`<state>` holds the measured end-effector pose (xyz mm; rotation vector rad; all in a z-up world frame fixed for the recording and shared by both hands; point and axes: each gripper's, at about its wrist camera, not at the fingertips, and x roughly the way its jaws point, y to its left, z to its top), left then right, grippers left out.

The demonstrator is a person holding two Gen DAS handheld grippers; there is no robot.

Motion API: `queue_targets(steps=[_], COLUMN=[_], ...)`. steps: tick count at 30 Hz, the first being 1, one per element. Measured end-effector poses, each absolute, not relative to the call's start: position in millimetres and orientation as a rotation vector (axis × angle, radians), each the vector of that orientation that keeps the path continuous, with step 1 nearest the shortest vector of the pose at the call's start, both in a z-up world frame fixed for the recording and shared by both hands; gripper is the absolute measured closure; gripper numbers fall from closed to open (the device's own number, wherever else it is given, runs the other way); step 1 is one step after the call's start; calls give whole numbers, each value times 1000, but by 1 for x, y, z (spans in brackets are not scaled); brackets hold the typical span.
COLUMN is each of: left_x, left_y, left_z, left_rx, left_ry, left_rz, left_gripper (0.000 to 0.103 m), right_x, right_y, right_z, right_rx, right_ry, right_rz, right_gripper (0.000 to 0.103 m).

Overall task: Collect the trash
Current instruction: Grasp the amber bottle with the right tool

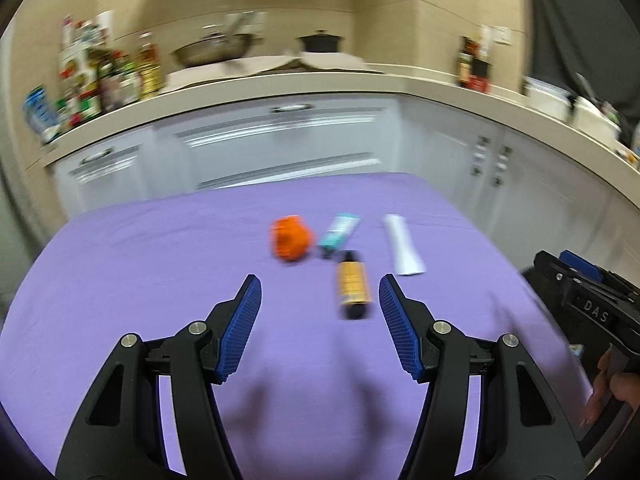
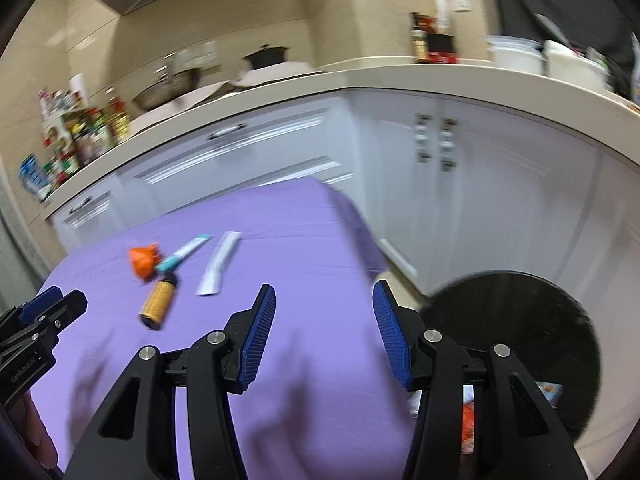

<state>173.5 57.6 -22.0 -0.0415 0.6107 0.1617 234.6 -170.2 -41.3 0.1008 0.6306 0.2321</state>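
- My left gripper [image 1: 320, 292] hovers over the near part of the purple tablecloth [image 1: 160, 280], pointing across it toward the cabinets; its blue-padded jaws are spread wide and hold nothing.
- My right gripper [image 2: 324, 300] hangs at the table's right edge, jaws likewise spread wide and empty; its left finger is over the cloth, its right finger over the black trash bin [image 2: 520, 320] on the floor.
- My hand on the right gripper's handle [image 1: 612, 388] shows at the far right of the left view; fingers on the left tool show at the lower left of the right view.
- An amber bottle [image 1: 352, 284] lies on its side just beyond my left fingertips, nearer the right finger, not touched.
- Past it lie a crumpled orange wrapper [image 1: 290, 240], a teal tube [image 1: 340, 232] beside it, and a white tube [image 1: 402, 246] further right, set apart.
- Inside the bin, orange and pale scraps [image 2: 468, 420] are visible between my right gripper's links.
- Behind the table run white cabinets [image 1: 280, 140] under a beige counter [image 1: 360, 80].
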Motion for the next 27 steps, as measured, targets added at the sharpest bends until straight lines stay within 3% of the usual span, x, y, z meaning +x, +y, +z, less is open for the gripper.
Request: queue_targets(steps=[11, 27], left_x=[151, 137], left_y=[154, 221], left_z=[-26, -37], left_rx=[-130, -217], left_ry=[602, 616], left_rz=[324, 400], left_gripper=[43, 43], right_x=[248, 276], right_y=[-70, -5], right_z=[-47, -76], right_rx=[0, -89], right_ry=[671, 830], right_rz=[363, 384], right_gripper=[52, 53])
